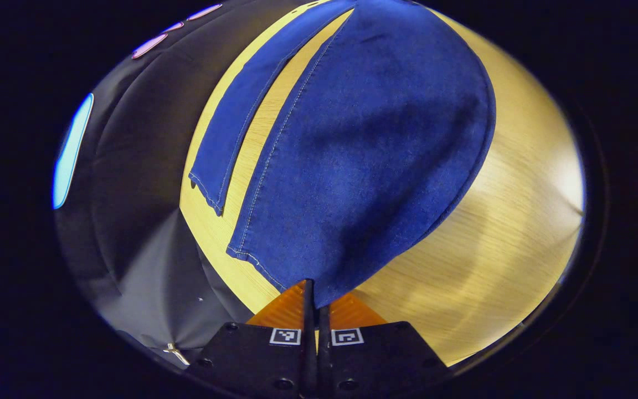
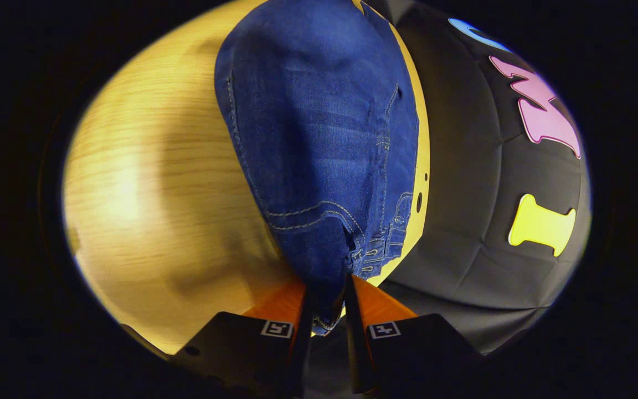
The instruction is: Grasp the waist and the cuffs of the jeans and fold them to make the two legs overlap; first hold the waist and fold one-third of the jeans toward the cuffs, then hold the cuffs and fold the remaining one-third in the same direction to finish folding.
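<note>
Bench (image 1: 518,233) fills the 3 to 6 o'clock part of the left gripper view, pale wood, booth wall (image 1: 130,166) at 9 o'clock. Jeans (image 1: 363,155) drape from 12 o'clock down to the left tool (image 1: 315,293) at 6 o'clock: one leg lifted and bellied, its cuff hem running in toward the tips; second leg (image 1: 241,105) flat on the bench at 11 o'clock, apart from the first. Left tool is pinched tight on the cuff corner. In the right gripper view the waist end (image 2: 319,138) hangs from 12 to 6 o'clock, pocket stitching and belt loops near the tips; right tool (image 2: 327,302) clamps the waistband (image 2: 327,313), fingers slightly gapped by bunched denim.

Judgement: legs not yet overlapped. Risks:
- left grip is on a thin corner only; tension could pull it free
- uneven lift between tools would skew the legs, hems misaligned
- bench edge close at 4 o'clock in the right gripper view; slack cloth could slide off
</note>
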`<state>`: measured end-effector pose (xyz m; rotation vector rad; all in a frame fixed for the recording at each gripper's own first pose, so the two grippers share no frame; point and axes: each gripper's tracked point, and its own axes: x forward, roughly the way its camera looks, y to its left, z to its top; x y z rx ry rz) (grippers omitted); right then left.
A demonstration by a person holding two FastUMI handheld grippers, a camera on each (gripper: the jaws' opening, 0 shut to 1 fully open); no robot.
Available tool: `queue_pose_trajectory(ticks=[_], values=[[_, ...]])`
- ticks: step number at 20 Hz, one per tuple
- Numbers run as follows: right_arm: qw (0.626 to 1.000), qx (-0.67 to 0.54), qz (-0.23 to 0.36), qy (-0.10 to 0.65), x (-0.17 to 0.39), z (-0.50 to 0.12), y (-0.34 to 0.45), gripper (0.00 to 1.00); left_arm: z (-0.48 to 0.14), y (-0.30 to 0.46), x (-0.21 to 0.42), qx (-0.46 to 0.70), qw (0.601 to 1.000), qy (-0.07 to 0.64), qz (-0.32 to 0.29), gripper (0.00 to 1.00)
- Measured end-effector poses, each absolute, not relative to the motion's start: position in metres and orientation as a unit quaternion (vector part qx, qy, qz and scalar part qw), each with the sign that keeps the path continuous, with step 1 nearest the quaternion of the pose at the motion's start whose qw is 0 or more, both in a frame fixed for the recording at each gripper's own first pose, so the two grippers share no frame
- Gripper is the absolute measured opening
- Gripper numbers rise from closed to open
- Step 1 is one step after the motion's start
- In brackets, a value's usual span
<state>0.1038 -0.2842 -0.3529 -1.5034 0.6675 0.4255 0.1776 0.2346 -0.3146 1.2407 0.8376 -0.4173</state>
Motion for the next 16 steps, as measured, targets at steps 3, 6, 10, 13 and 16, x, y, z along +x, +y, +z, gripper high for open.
queue_pose_trajectory(ticks=[3,6,10,13,16], values=[[0.672,-0.642,0.191,0.315,0.102,-0.353,-0.281,0.13,-0.315,0.236,0.178,0.553,0.721,0.375,-0.183,0.06],[0.674,-0.608,0.232,0.349,0.096,-0.356,-0.281,0.08,-0.315,0.234,0.178,0.523,0.751,0.375,-0.145,0.06],[0.640,-0.633,0.270,0.343,0.090,-0.349,-0.281,0.08,-0.316,0.229,0.178,0.408,0.817,0.395,-0.103,0.06],[0.656,-0.621,0.259,0.341,0.097,-0.327,-0.279,0.07,-0.313,0.222,0.182,0.290,0.860,0.413,-0.075,0.06],[0.677,-0.608,0.244,0.337,0.113,-0.291,-0.277,0.07,-0.303,0.220,0.186,0.251,0.869,0.418,-0.087,0.06]])
